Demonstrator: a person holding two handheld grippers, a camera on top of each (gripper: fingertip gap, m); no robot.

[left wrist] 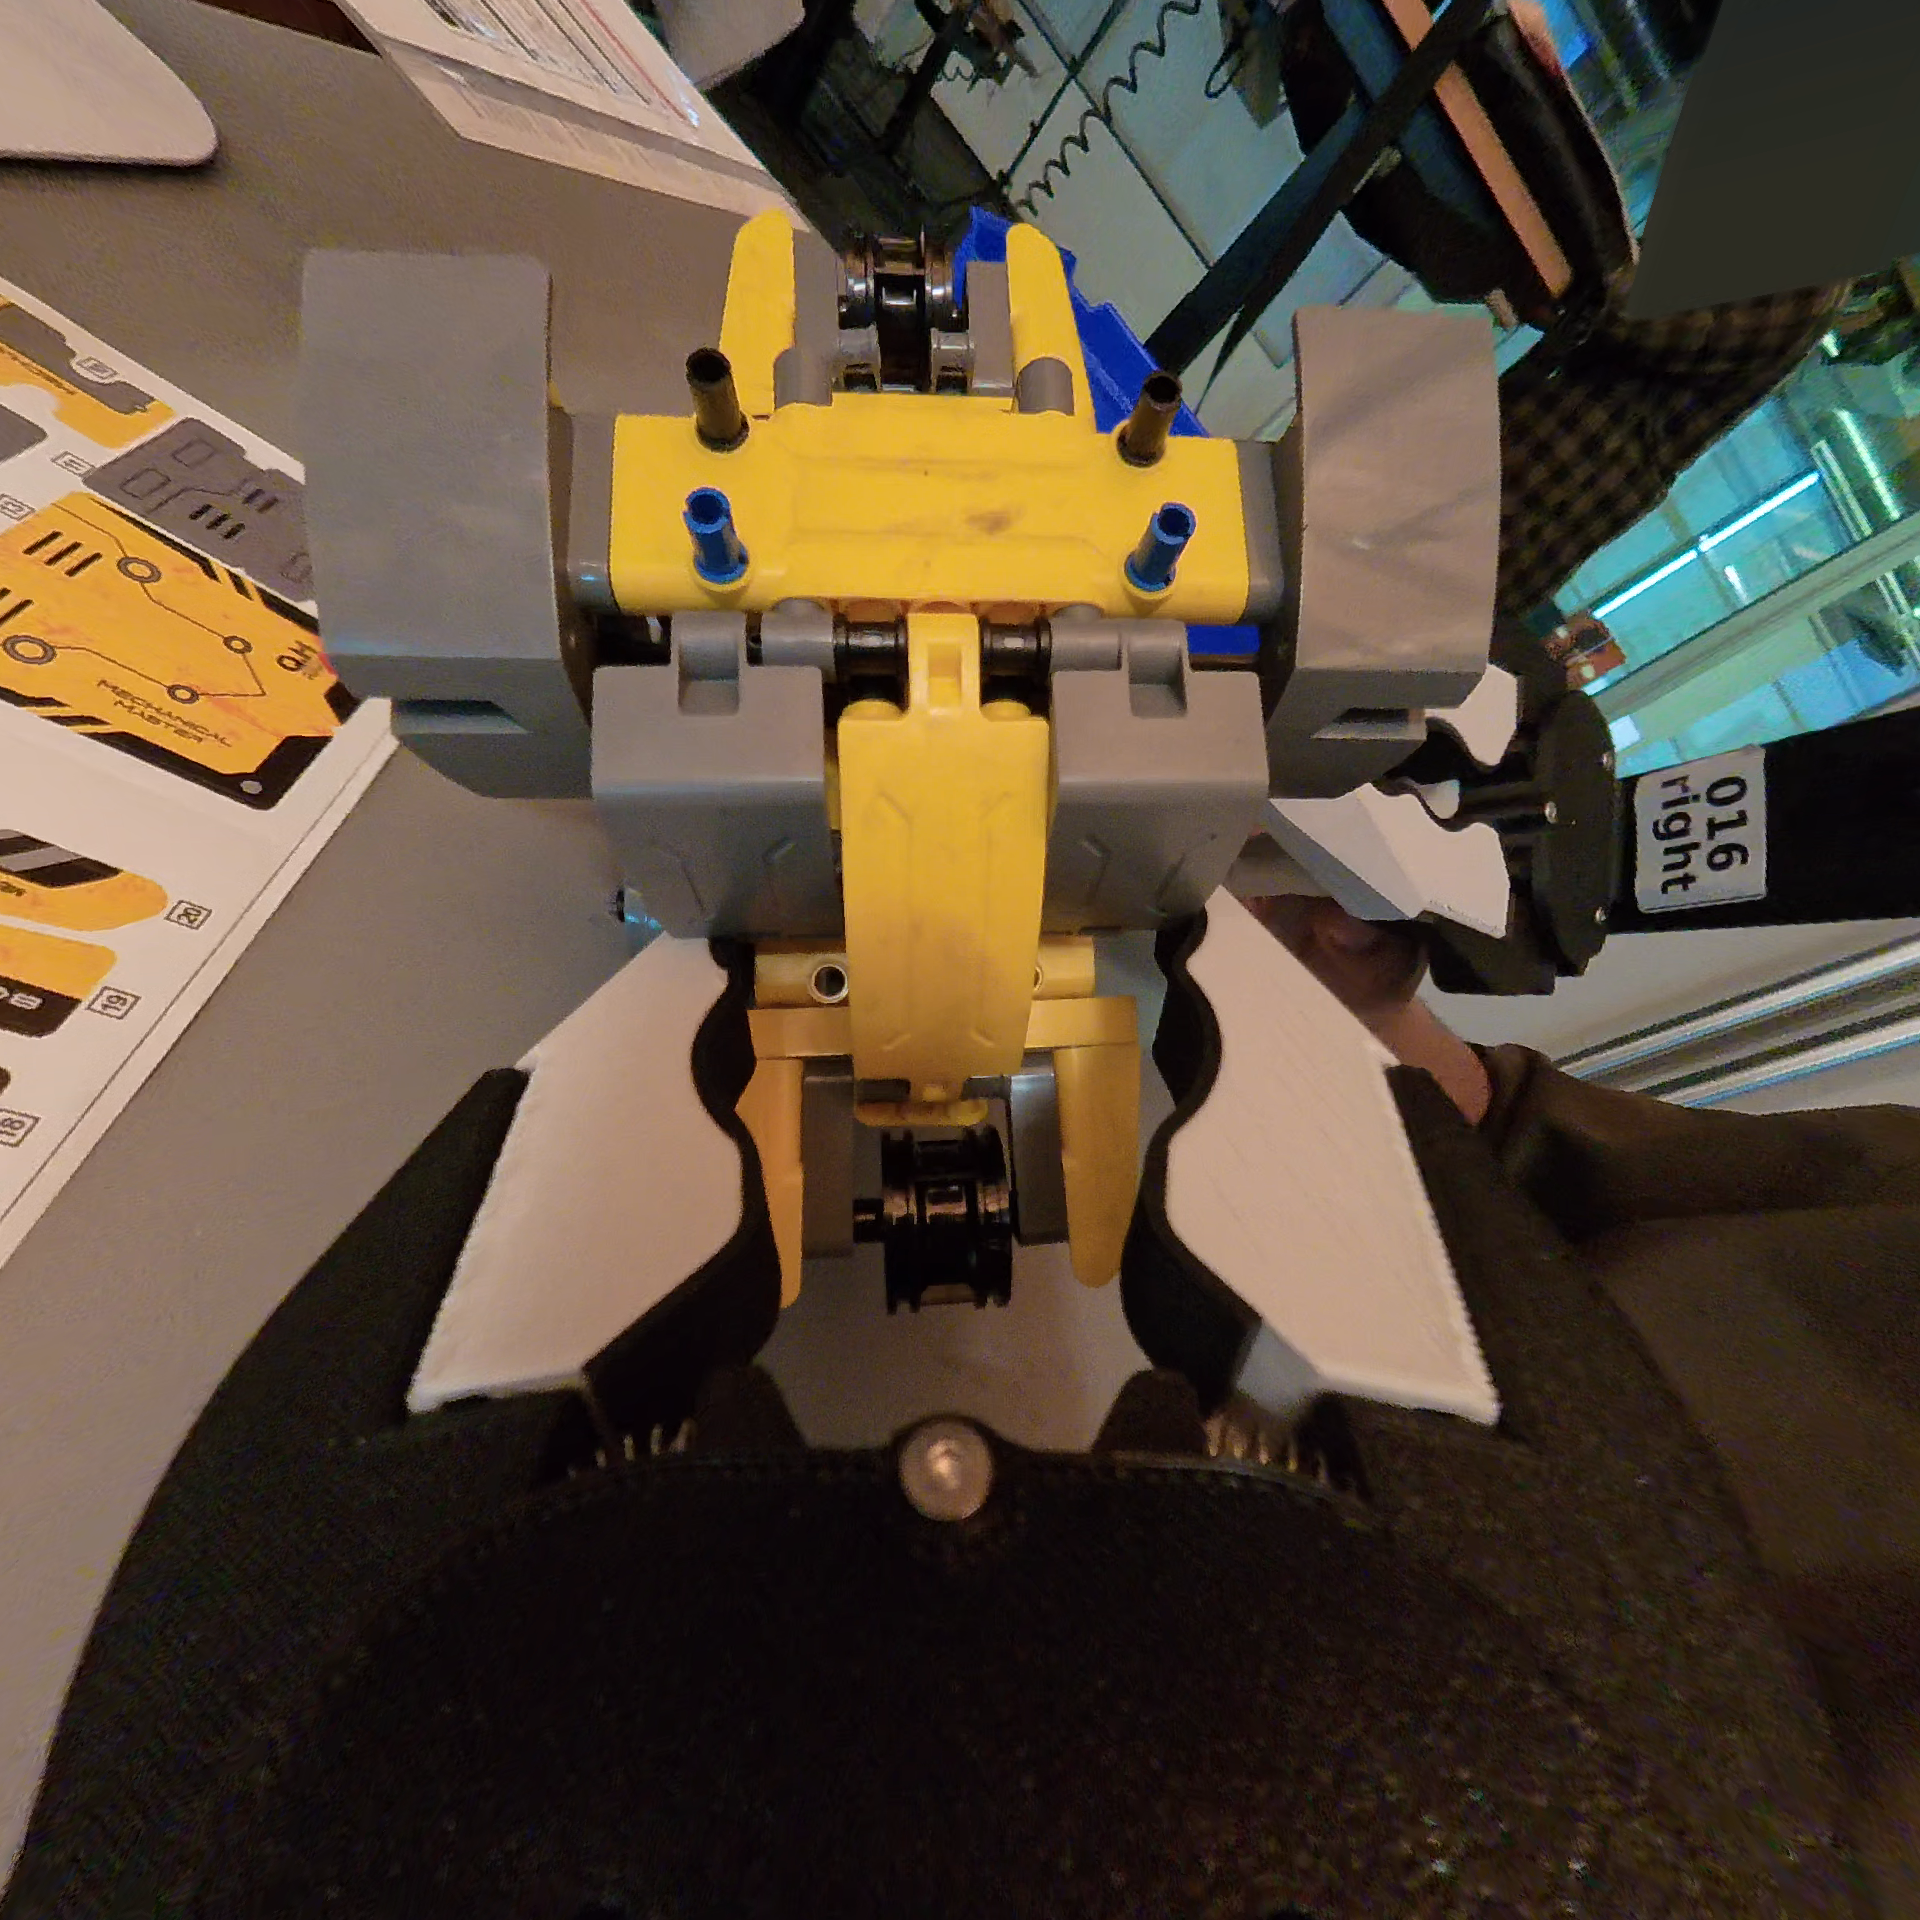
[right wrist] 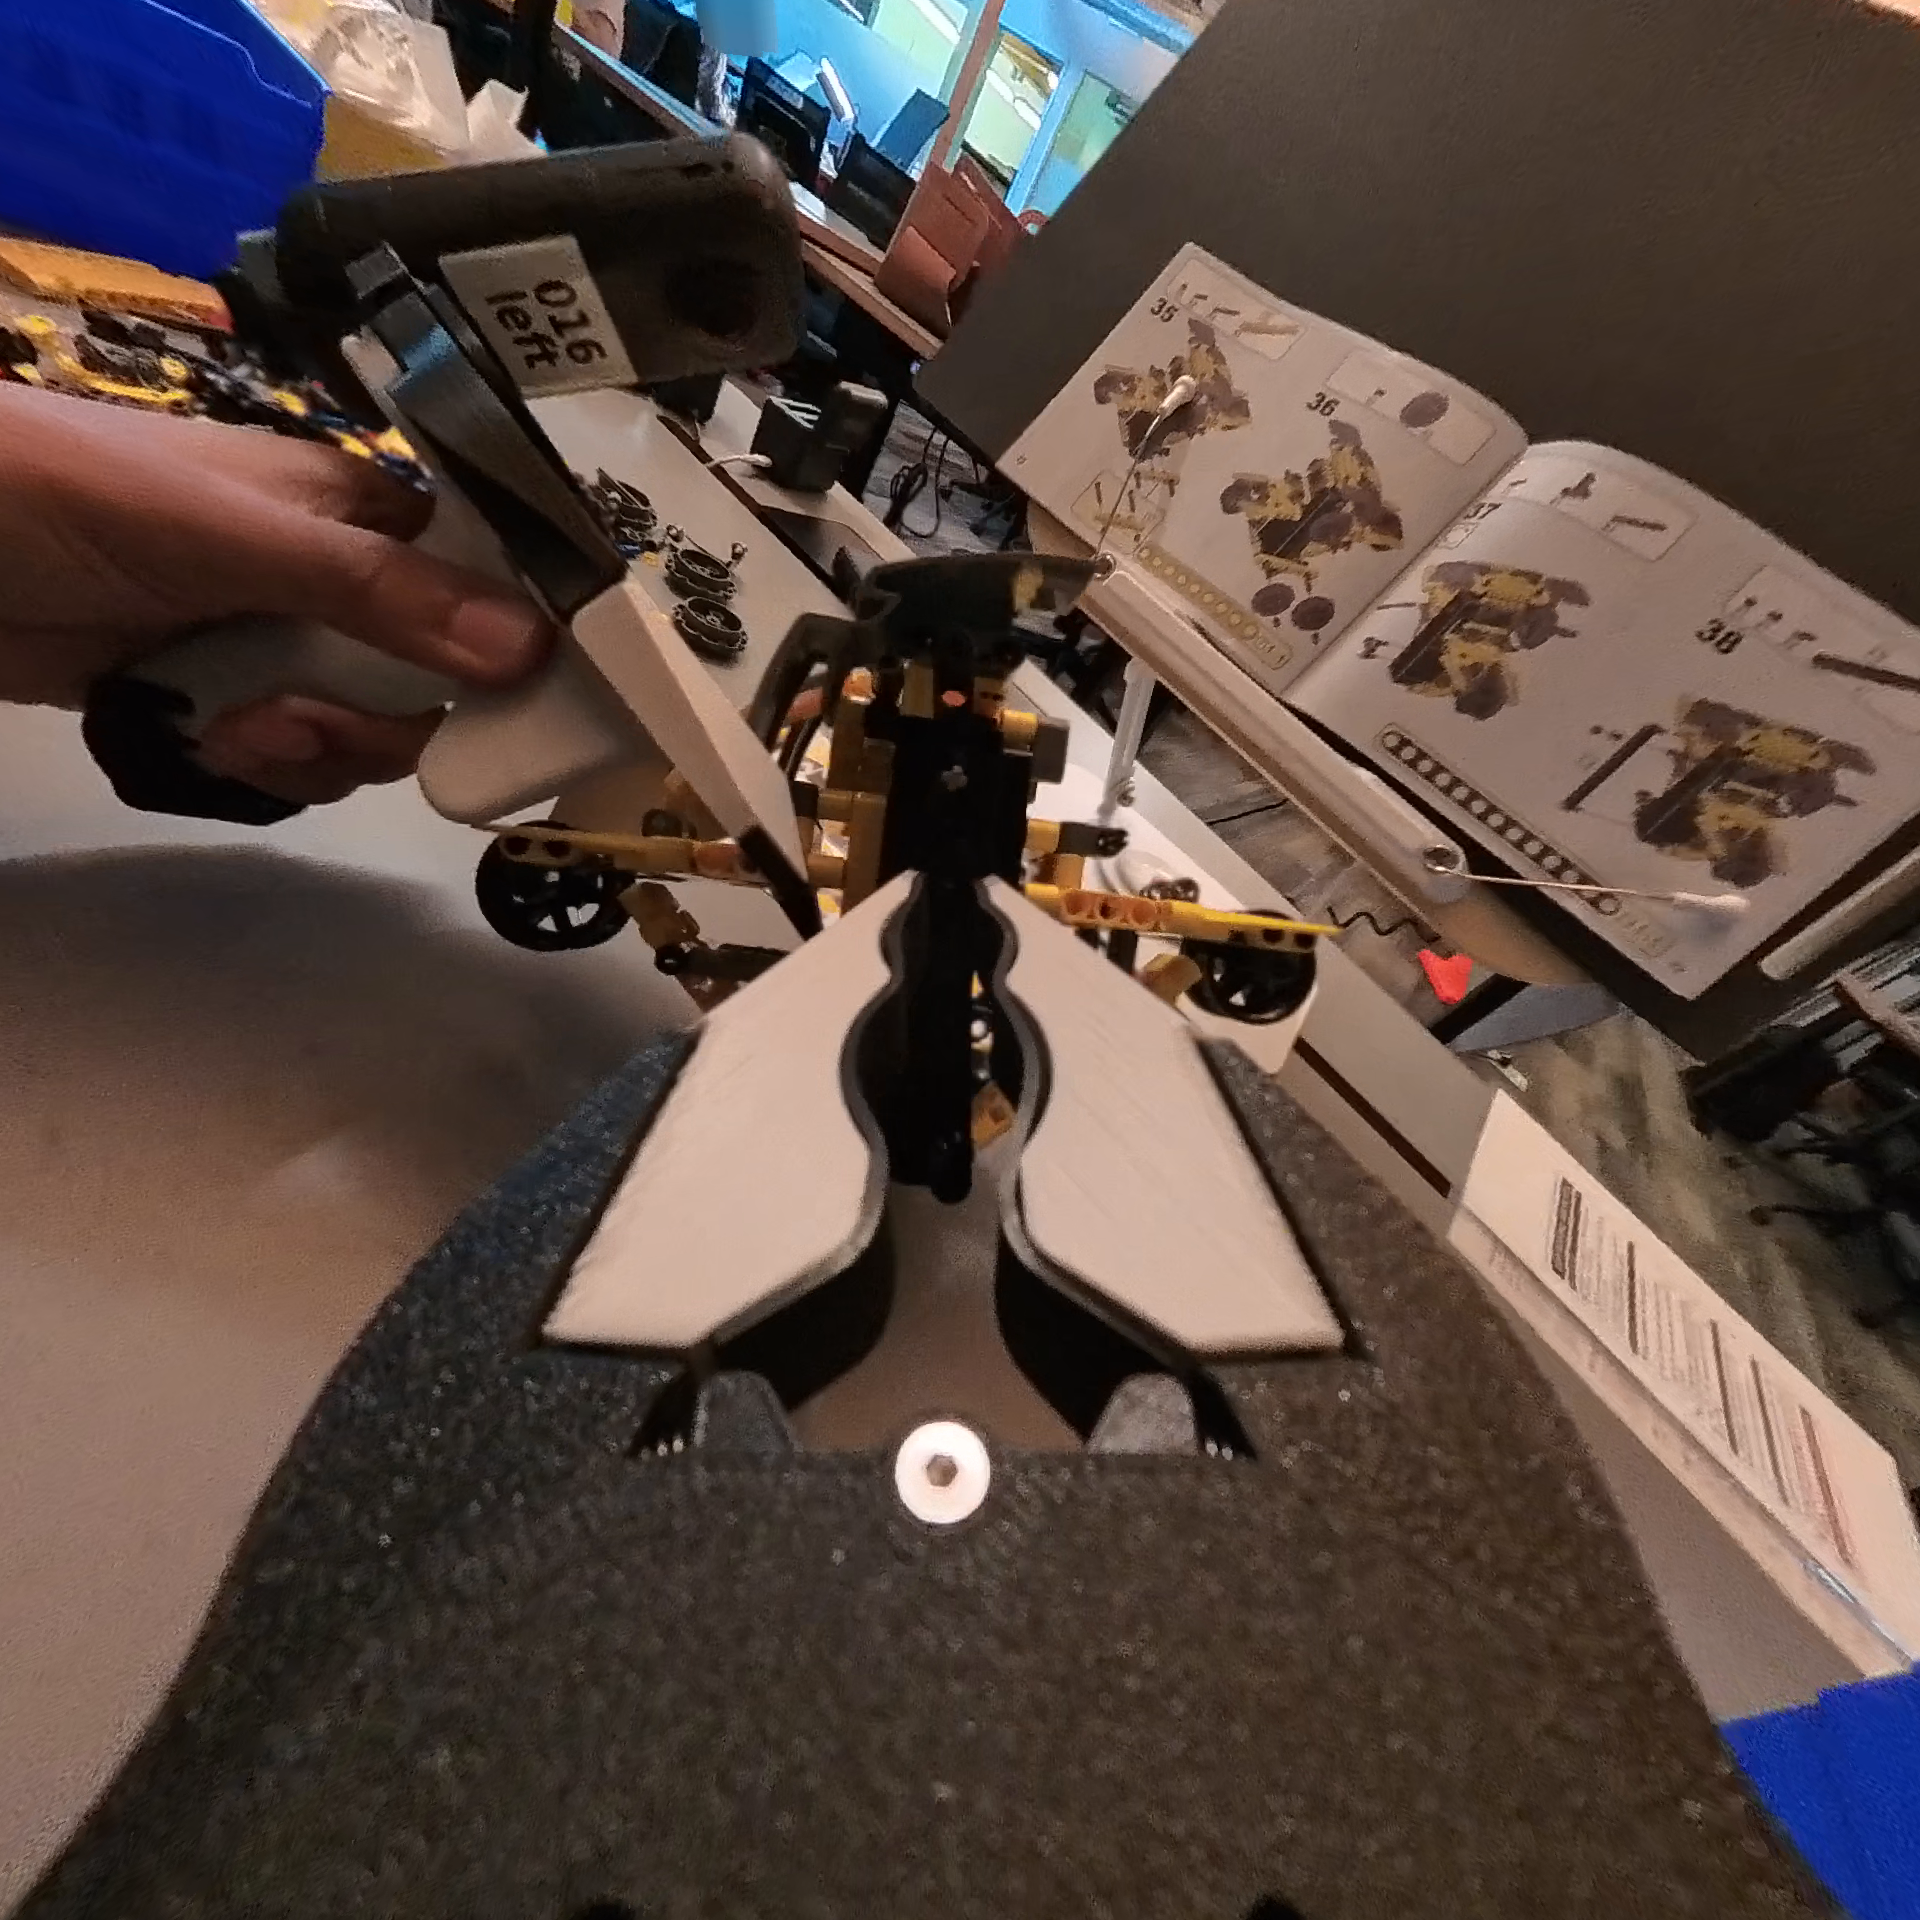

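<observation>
A yellow and grey brick-built vehicle model fills the left wrist view, with two blue pins and two black pins standing on its top. My left gripper is shut on the model's near yellow end, beside a small black wheel. In the right wrist view the same model shows yellow beams and black wheels. My right gripper is shut on a black upright part of it. The left gripper, held by a hand, grips the model from the left.
An open instruction booklet leans on a stand at the right. A sticker sheet lies on the grey table at the left. A blue bin, loose parts, two loose wheels and a labelled white box surround the work area.
</observation>
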